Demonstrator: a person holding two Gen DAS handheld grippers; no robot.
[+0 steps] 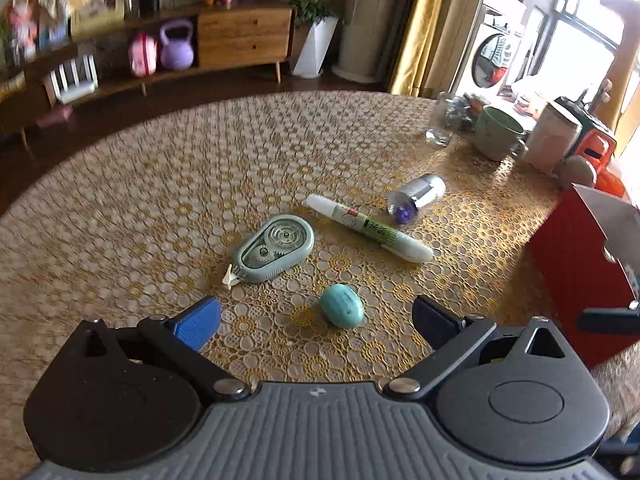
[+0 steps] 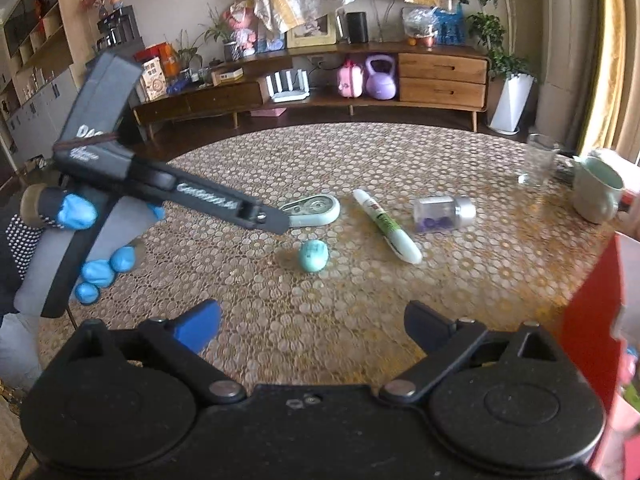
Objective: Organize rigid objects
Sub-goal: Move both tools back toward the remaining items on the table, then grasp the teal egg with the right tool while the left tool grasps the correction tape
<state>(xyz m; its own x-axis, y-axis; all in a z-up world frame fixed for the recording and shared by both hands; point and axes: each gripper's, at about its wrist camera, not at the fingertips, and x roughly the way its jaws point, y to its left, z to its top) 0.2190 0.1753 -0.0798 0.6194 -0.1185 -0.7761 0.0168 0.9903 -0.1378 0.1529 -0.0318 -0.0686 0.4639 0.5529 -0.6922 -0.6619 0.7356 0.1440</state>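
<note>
Four small objects lie on the round lace-covered table [image 1: 160, 184]: a pale green correction tape dispenser [image 1: 275, 247], a white and green marker pen [image 1: 368, 227], a clear vial with a silver cap and purple bits inside [image 1: 418, 197], and a teal egg-shaped object [image 1: 342, 305]. My left gripper [image 1: 316, 322] is open and empty, with the teal egg between its fingertips' line. The right wrist view shows the same dispenser [image 2: 316, 210], pen [image 2: 387, 226], vial [image 2: 444, 213] and egg [image 2: 313, 255]. My right gripper [image 2: 312, 326] is open and empty, well short of them. The left gripper's finger [image 2: 264, 216] reaches toward the dispenser there.
A red box [image 1: 576, 280] stands at the table's right edge, also in the right wrist view [image 2: 596, 320]. A drinking glass [image 1: 440, 124], a pale green mug [image 1: 498, 132] and a white jar [image 1: 554, 140] stand at the far right. A wooden sideboard [image 2: 400, 80] lines the back wall.
</note>
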